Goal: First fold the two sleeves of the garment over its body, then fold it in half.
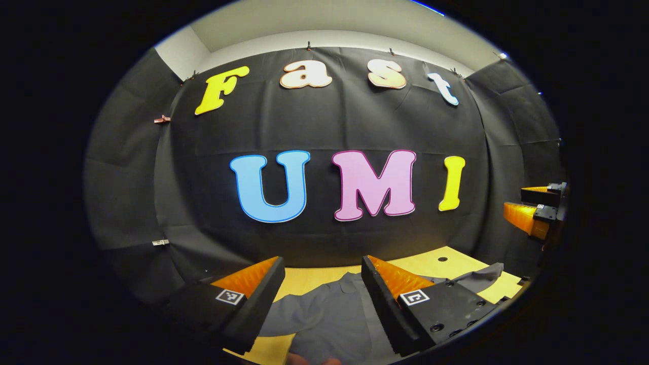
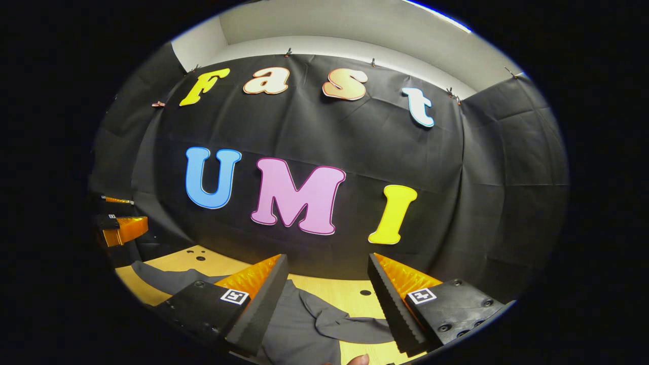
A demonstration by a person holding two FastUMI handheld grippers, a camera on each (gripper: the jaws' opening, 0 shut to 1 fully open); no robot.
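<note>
Garment [image 1: 324, 317] flat on tabletop [image 1: 436, 263], below and ahead of both tongs, neither touching it. Left tongs [image 1: 322, 284] wide open, empty, high over the body near the collar. Right tongs [image 2: 327, 289] also wide open, empty, above the crumpled sleeve [image 2: 350, 324] beside the body (so probably nearer to that sleeve). Other sleeve [image 1: 479, 276] trails out from the body toward the tabletop edge. Long axis hard to tell. Bare wood around the garment, room to swing sleeves inward.
</note>
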